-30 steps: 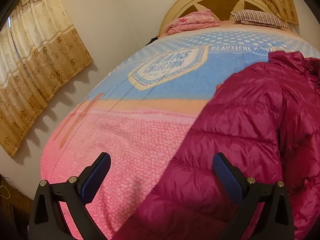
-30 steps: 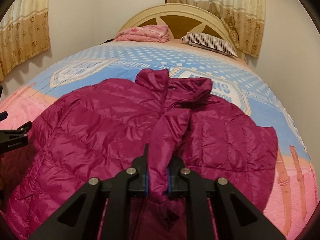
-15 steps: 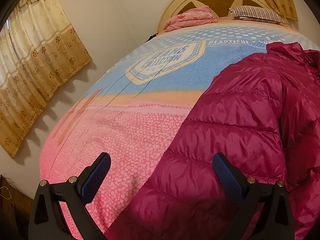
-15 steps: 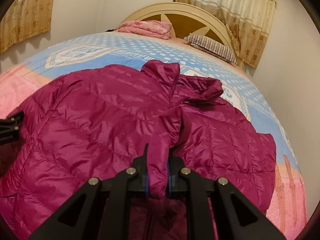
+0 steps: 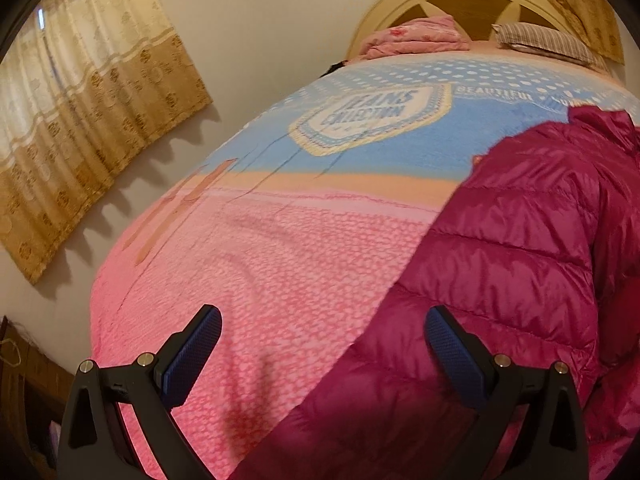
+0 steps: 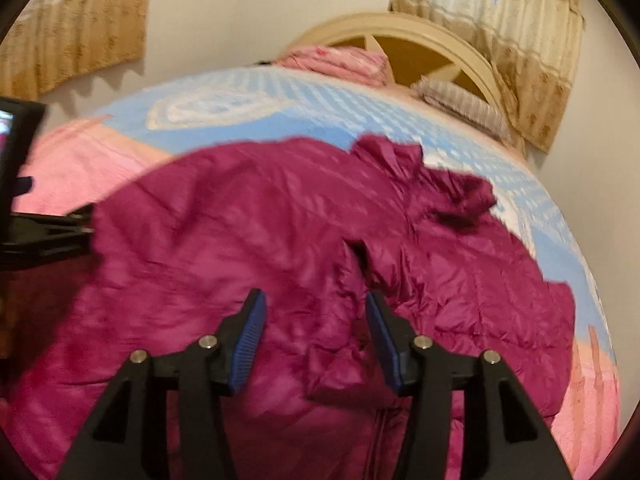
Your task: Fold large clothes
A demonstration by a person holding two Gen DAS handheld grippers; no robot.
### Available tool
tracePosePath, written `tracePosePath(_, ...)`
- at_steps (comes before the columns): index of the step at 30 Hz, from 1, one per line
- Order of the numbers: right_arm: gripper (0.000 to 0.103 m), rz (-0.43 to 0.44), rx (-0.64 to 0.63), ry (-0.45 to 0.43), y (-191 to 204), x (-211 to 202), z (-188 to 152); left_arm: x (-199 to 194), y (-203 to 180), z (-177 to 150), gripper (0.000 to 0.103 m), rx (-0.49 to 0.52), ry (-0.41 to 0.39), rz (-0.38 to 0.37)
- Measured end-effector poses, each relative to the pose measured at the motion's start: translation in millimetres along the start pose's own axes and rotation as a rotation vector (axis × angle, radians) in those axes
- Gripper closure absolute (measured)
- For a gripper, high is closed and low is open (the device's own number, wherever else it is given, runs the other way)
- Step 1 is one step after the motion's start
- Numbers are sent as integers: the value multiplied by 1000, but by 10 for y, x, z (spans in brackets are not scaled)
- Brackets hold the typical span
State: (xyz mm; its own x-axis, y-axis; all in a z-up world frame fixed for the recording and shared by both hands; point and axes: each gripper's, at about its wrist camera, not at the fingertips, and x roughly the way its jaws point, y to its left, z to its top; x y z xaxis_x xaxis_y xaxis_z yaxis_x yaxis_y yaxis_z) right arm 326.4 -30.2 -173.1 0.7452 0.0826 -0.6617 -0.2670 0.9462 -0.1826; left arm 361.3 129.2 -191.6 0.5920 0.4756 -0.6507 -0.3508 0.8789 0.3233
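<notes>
A magenta puffer jacket (image 6: 248, 240) lies spread on the bed, collar toward the headboard. Its sleeve (image 6: 352, 344) lies folded across the front, just under my right gripper (image 6: 316, 332), which is open and holds nothing. In the left wrist view the jacket (image 5: 520, 272) fills the right side. My left gripper (image 5: 320, 344) is open and empty, hovering over the jacket's left edge and the pink bedspread. The left gripper's body also shows at the left edge of the right wrist view (image 6: 40, 236).
The bed has a pink and blue bedspread (image 5: 280, 264). A folded pink blanket (image 5: 412, 36) and a striped pillow (image 5: 548, 40) lie by the cream headboard (image 6: 400, 32). Curtains (image 5: 80, 120) hang on the left wall and behind the headboard.
My right gripper has opened and let go of the sleeve, which now lies on the jacket front. The right view has swung and blurred. The left gripper stays open, shifted slightly.
</notes>
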Motion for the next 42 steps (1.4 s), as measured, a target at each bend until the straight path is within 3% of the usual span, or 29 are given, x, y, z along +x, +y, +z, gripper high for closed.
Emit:
tracePosePath(5,48,60,35,-105,-55,-483,65,-272,39,77,1,-37,-49,3)
tracePosePath(9,48,84,215,-149,-636,-692,-16,-434,-38,146,1,-21,-86,-34)
tracePosePath(12,48,-30,292,-116,-1028,-636,-89,-364,-118,156,1,-5,-85,-3)
tracePosePath(15,48,-190,326,-4,-1383,-220,-185,-215,-172,121,1,2,-59,40)
tracePosePath(17,48,-229,313,75,-1443,79,-225,-104,-164,74,1,0,-37,52)
tracePosePath(20,48,-189,255,163,-1235,494,-249,-42,-164,-5,1,23,-31,66)
tracePosePath(25,57,-146,156,175,-714,700,-182,-103,-76,-83,1,58,-71,85)
tracePosePath(32,59,-161,135,171,-685,788,-216,-181,229,-185,1,84,-81,141)
tracePosePath(37,59,-225,81,157,-530,739,-246,-173,571,-466,1,10,23,108)
tracePosePath(42,59,-239,69,154,-513,735,-236,-156,680,-623,1,-63,80,61)
